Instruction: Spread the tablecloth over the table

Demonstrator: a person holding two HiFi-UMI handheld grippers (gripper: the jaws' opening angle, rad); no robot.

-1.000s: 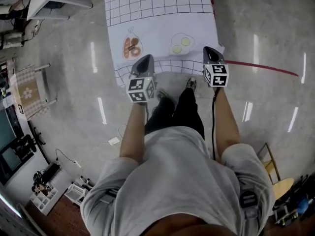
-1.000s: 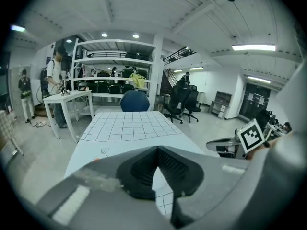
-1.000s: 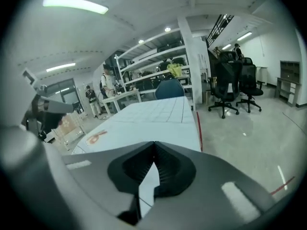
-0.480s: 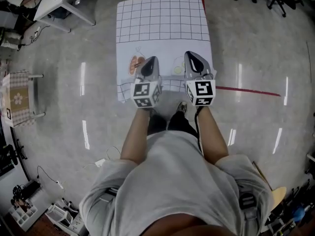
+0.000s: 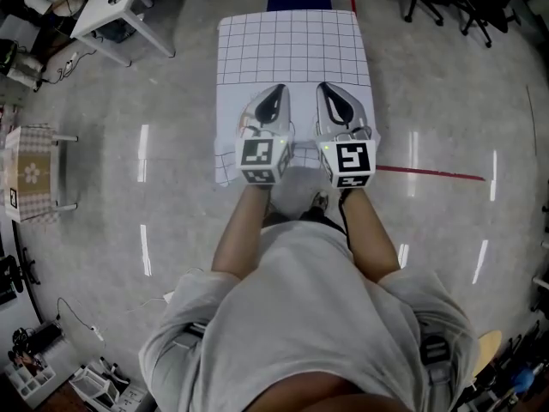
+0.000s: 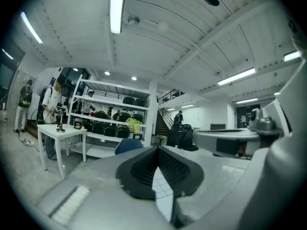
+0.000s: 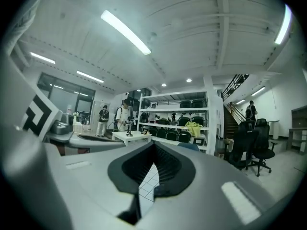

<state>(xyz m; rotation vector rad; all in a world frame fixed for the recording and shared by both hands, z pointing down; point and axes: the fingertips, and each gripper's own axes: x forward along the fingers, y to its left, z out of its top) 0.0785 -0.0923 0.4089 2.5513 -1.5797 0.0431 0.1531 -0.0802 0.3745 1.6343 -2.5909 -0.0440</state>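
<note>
We hold our left gripper point(image 5: 273, 91) and right gripper point(image 5: 329, 89) side by side, each one's fingers point(image 6: 140, 170) pinching the checked tablecloth point(image 5: 292, 50).

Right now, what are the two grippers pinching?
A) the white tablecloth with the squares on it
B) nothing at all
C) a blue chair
A: the left gripper and the right gripper each have their jaws closed on the near edge of the grid-patterned tablecloth, and its squares show in the gap between the jaws in both gripper views.
</note>
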